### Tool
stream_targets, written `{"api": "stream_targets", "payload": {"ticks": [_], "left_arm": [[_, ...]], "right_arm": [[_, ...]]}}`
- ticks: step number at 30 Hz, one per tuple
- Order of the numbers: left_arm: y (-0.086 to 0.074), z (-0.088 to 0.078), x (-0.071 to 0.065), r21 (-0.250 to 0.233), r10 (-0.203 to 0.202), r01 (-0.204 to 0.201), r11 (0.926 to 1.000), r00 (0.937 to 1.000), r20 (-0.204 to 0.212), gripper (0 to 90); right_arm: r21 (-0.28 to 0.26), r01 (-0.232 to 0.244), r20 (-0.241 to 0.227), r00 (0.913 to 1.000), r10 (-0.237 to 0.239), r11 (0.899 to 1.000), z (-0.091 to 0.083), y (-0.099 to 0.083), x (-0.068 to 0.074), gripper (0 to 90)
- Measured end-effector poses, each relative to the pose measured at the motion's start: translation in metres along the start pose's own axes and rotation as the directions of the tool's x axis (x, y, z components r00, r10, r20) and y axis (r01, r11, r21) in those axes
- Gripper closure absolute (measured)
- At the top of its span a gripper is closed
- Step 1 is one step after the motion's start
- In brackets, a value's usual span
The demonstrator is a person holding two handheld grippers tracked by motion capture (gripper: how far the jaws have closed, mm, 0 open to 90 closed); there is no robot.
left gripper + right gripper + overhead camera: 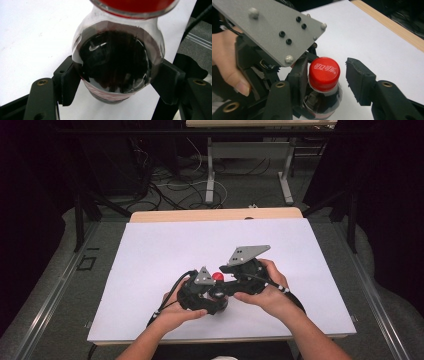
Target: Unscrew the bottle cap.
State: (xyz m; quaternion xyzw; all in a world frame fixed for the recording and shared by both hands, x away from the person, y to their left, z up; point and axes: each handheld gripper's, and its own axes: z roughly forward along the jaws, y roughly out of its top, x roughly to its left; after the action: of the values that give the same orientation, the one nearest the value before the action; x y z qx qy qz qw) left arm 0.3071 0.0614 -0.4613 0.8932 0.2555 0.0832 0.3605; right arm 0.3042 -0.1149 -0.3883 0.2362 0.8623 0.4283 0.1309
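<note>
Red plastic caps a small cola bottle [322, 85] that stands near the middle of the white sheet [165, 255] covering the table, toward its near edge. Dark drink fills the bottle, and its cap [324, 74] carries white lettering. The left gripper [117, 87] is clamped on the bottle's body, a black pad pressed against each side. The right gripper [324, 82] sits around the cap with its jaws apart: one pad lies just beside the cap, the other stands clear with a gap between. In the high view both hands meet over the bottle, the left hand [175, 312] nearer, the right hand [270, 292] just beyond it to the right.
</note>
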Motion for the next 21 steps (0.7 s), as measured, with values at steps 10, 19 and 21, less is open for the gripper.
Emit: {"api": "stream_targets", "payload": {"ticks": [10, 19, 21], "left_arm": [[-0.001, -0.003, 0.001, 0.023, 0.056, -0.057, 0.9981, 0.998, 0.029, 31.0], [0.0, -0.004, -0.001, 0.012, 0.041, -0.041, 0.9991, 0.9977, 0.054, 30.9], [0.0, -0.002, 0.0, 0.003, 0.021, -0.021, 0.9998, 0.9996, 0.022, 30.9]], "right_arm": [[0.027, 0.052, -0.135, 0.9897, -0.048, 0.998, 0.003, 0.001, -0.013, 61.0], [0.039, 0.172, -0.33, 0.932, -0.149, 0.984, 0.003, 0.008, -0.036, 59.8], [0.083, 0.122, -0.263, 0.96, -0.096, 0.989, 0.001, 0.009, -0.028, 54.9]]}}
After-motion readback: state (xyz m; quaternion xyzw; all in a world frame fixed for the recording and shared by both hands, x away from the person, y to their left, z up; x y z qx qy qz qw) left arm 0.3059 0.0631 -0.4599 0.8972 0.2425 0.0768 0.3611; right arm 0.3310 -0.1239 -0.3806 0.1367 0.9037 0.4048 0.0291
